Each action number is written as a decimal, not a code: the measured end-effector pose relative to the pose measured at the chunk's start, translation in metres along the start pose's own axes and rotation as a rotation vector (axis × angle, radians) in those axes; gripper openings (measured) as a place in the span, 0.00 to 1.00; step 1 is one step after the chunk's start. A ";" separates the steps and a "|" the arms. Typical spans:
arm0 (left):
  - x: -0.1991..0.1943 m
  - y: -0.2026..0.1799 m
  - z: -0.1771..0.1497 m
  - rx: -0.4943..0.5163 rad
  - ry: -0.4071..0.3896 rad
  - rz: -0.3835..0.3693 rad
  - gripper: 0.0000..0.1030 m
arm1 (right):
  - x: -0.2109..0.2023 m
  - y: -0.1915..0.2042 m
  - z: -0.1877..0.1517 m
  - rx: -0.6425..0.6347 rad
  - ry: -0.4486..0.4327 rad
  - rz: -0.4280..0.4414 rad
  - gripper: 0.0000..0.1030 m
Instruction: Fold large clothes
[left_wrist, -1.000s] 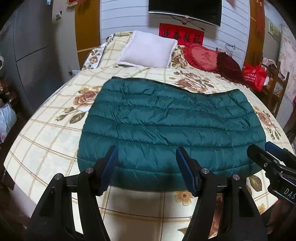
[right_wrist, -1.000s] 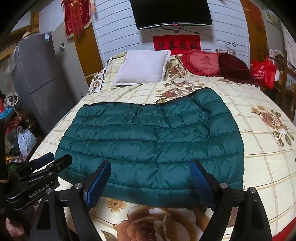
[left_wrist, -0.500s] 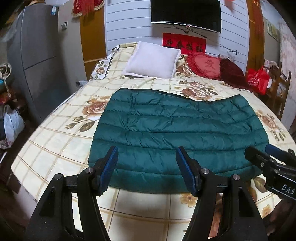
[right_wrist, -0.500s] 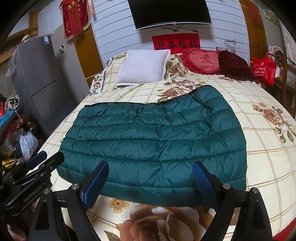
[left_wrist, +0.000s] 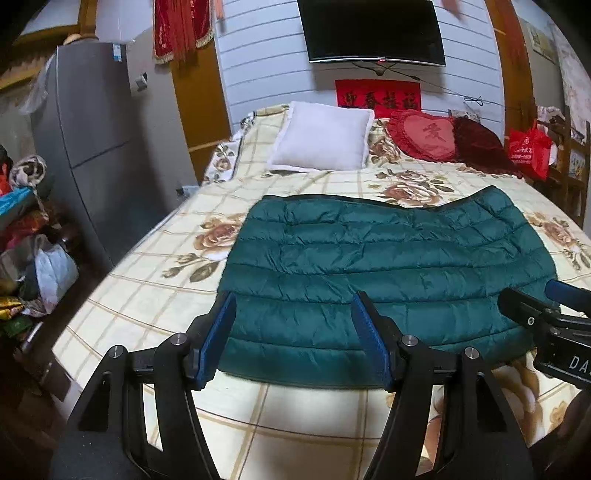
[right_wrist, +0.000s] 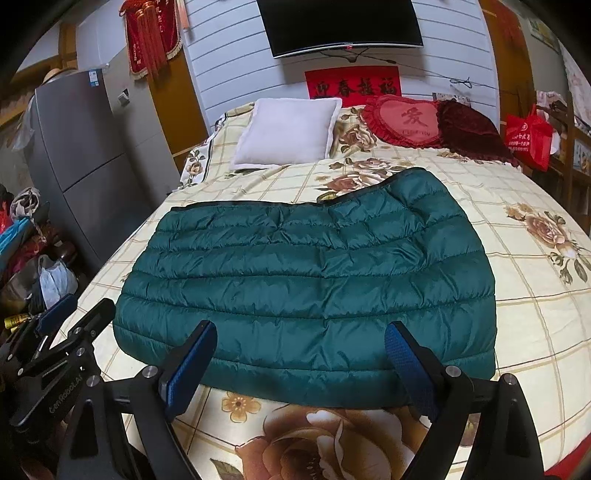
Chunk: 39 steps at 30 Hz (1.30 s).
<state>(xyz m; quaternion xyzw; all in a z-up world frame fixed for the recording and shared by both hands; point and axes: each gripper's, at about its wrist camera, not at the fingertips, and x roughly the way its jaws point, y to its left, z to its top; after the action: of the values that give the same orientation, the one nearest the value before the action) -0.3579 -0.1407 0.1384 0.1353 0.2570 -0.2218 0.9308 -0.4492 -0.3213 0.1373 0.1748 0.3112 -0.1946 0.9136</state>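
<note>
A dark green quilted down jacket lies folded flat as a wide rectangle on the floral bed cover; it also shows in the right wrist view. My left gripper is open and empty, held above the jacket's near left edge. My right gripper is open and empty above the jacket's near edge. Each gripper shows at the side of the other's view: the right gripper and the left gripper.
A white pillow, a red heart cushion and a dark red cushion lie at the bed's head. A grey fridge and piled bags stand left. A red bag hangs right.
Both grippers have drawn back and risen from the jacket; the jacket looks smaller and farther in both views. The jacket has not moved and both grippers stay open.
</note>
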 end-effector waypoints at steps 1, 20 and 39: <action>0.000 0.001 0.000 -0.007 0.005 -0.010 0.63 | 0.000 0.000 0.000 -0.001 0.000 0.001 0.88; 0.012 0.001 -0.007 -0.042 0.089 -0.082 0.63 | 0.001 0.004 -0.003 -0.025 -0.004 -0.007 0.88; 0.014 -0.001 -0.008 -0.041 0.107 -0.125 0.63 | 0.004 0.003 -0.006 -0.020 0.013 0.005 0.91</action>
<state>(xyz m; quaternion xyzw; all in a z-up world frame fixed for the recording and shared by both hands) -0.3514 -0.1435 0.1241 0.1116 0.3189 -0.2664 0.9027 -0.4480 -0.3168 0.1312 0.1678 0.3186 -0.1882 0.9137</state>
